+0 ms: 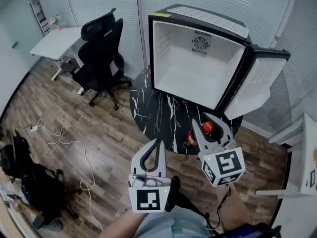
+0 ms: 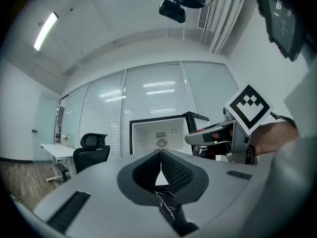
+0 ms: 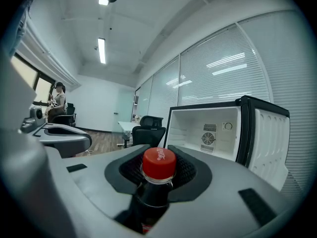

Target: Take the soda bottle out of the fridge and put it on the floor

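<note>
**Office interior.** Full-height glass partitions backed by closed white blinds enclose the room. A black swivel office chair with a headrest stands beside a white desk on a wood-plank floor, across which a white cable trails loose. In the left gripper view, a linear light is set into the white ceiling. A compact fridge, its door open, sits on a round black marble-patterned worktop. The right gripper view shows more glazed partitions and a person far off at the left.
</note>
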The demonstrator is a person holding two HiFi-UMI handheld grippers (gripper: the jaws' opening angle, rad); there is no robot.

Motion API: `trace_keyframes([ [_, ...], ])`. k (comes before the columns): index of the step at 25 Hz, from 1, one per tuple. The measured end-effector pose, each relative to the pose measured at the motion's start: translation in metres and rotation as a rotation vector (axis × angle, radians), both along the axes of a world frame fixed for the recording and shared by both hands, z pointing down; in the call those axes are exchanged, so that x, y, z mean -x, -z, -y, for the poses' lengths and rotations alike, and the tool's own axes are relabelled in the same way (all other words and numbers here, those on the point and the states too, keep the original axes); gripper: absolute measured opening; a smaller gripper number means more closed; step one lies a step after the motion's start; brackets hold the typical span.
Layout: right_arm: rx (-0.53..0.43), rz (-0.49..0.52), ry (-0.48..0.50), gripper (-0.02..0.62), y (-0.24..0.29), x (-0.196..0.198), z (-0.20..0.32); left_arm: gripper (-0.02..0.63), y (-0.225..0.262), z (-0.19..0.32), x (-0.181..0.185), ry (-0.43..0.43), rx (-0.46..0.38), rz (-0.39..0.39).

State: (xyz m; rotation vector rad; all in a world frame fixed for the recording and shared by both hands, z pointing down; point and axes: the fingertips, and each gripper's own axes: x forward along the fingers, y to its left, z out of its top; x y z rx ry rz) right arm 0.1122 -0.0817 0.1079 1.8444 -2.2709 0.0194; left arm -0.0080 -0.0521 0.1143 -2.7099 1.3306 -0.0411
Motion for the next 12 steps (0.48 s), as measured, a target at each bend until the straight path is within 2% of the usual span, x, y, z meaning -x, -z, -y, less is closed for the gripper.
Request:
trace_keyframes([
  [3,-0.008,-0.007,0.002,0.12,0.003,0.01,-0.012,0.018,0.002,-0.012,0.01,0.005,0.008,-0.03],
  [12,-0.04,-0.012,-0.022,0.12,0.021,0.029,-0.061,0.018,0.019,-0.056,0.03,-0.035,-0.038,-0.032],
])
